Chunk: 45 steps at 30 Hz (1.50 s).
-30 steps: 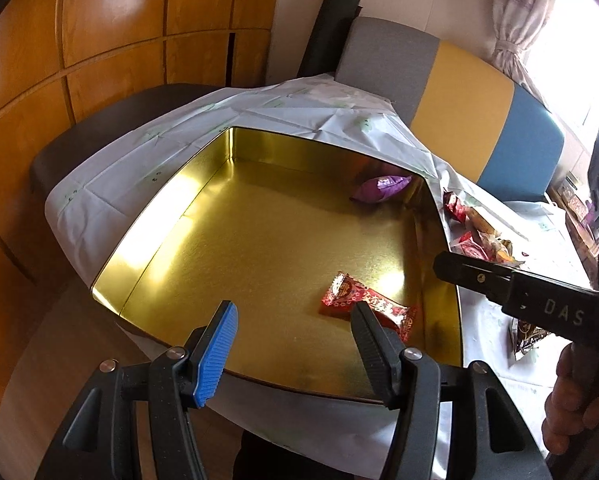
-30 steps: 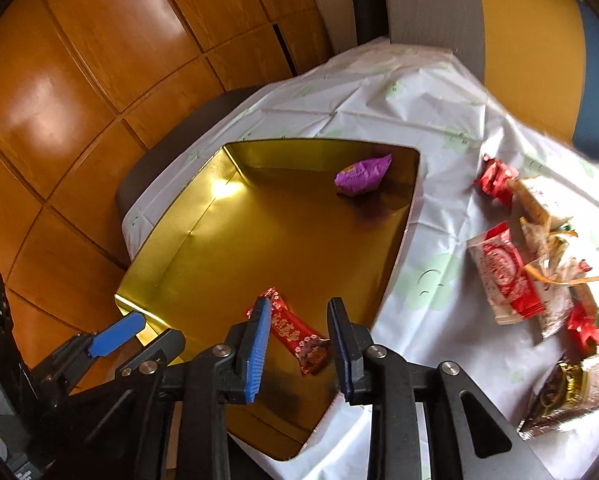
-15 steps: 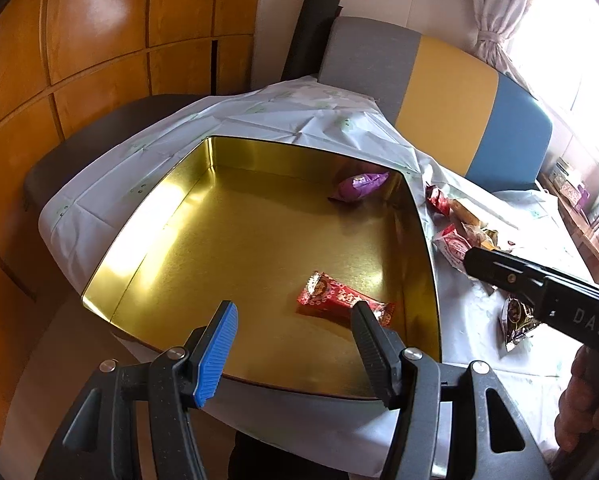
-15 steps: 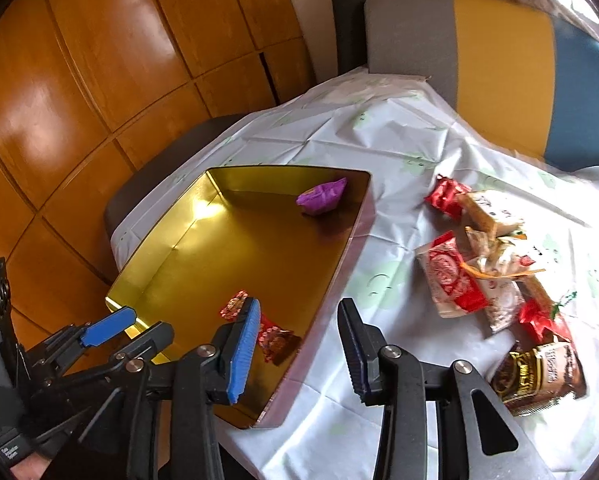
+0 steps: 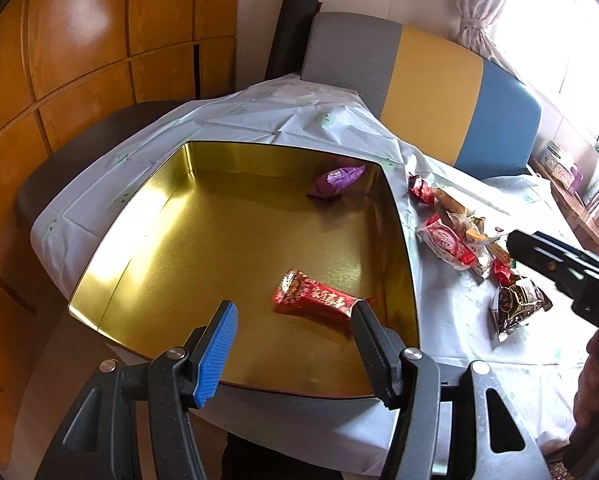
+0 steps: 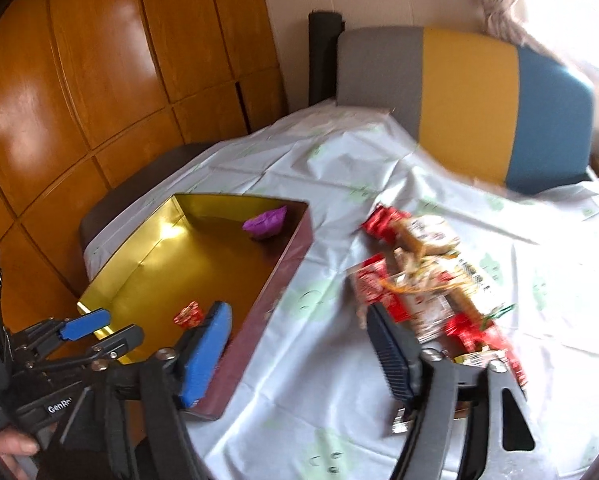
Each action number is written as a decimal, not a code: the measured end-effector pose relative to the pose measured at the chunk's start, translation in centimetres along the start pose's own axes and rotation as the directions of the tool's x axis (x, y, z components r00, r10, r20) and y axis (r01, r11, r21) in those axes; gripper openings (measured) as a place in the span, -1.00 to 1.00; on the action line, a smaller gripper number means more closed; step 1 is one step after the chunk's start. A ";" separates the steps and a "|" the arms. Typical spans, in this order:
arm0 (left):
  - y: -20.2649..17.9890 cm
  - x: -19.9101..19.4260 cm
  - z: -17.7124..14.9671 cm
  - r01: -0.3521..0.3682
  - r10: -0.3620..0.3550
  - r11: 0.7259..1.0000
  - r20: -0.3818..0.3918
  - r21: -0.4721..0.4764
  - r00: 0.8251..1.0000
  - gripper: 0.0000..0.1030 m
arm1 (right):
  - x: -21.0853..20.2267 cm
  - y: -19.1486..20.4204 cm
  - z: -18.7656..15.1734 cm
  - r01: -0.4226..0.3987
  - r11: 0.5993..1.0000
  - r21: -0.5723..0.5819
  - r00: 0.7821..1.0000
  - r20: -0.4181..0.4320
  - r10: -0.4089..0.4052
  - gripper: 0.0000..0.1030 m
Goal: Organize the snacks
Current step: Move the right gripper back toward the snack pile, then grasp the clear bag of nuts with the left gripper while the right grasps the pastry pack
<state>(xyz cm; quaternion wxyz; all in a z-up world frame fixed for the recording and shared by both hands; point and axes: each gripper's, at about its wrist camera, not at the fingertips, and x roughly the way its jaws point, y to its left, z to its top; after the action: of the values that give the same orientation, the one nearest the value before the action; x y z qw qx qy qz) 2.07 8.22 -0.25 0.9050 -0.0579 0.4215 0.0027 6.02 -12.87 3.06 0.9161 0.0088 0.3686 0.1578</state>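
Right tongs [image 6: 299,344] just sprung wide and empty, swung from the gold tin [image 5: 147,216] toward the snack pile [image 6: 427,280] on the table [image 6: 331,400], red wrapper [image 5: 315,300] dropped in the tin near-right, purple one [image 5: 339,178] far, left tongs [image 5: 293,344] released, "GenRo" partly readable.

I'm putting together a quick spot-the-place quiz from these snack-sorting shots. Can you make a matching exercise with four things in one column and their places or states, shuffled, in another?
Things:
1. purple crinkled snack wrapper
2. long red printed snack packet
3. dark brown foil snack bag
4. right gripper

Places or states:
A. on the white tablecloth, outside the tin
B. by the far corner inside the gold metal tin
C. jaws apart, nothing between them
D. on the tin's floor, near its front edge

Pairs: 1-B, 2-D, 3-A, 4-C
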 end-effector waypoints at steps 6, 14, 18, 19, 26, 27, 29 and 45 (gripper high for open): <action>-1.1 0.2 0.3 0.014 -0.014 0.999 -0.007 0.032 1.000 0.16 | -2.9 -3.0 -0.2 0.089 0.996 -0.014 0.986 0.144 -0.086 1.00; -3.2 0.6 1.4 0.096 -0.093 0.991 -0.038 0.089 0.995 0.16 | -5.9 -9.8 0.4 0.298 0.951 0.084 0.928 0.209 -0.309 1.00; -5.0 0.8 2.4 0.157 -0.151 0.979 -0.051 0.132 0.987 0.16 | -5.4 -14.3 0.5 0.283 0.949 0.141 0.950 0.097 -0.298 1.00; -5.6 0.9 2.8 0.166 -0.160 0.975 -0.051 0.150 0.986 0.16 | -5.3 -15.4 0.5 0.270 0.950 0.156 0.956 0.070 -0.284 1.00; -10.5 2.2 4.5 0.237 -0.216 0.928 -0.103 0.288 0.971 0.16 | -4.0 -21.0 -2.1 0.245 0.933 0.264 0.969 -0.046 -0.242 1.00; -11.1 2.6 4.7 0.249 -0.224 0.922 -0.117 0.297 0.968 0.16 | -3.8 -21.7 -2.5 0.235 0.927 0.292 0.972 -0.060 -0.228 1.00; -12.7 3.4 5.5 0.284 -0.249 0.911 -0.151 0.300 0.957 0.16 | -3.5 -22.4 -2.8 0.213 0.916 0.341 0.977 -0.090 -0.193 1.00; -21.8 14.1 9.9 0.361 -0.289 0.914 -0.330 0.183 0.899 0.59 | -3.5 -24.7 -2.9 0.062 0.839 0.540 0.996 -0.092 -0.013 1.00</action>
<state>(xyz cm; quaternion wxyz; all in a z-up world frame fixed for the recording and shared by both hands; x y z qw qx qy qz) 19.89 -13.01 -2.46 0.8192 -0.0180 0.5337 -0.2091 8.61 -37.64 0.03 0.8625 0.2536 0.4368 0.0294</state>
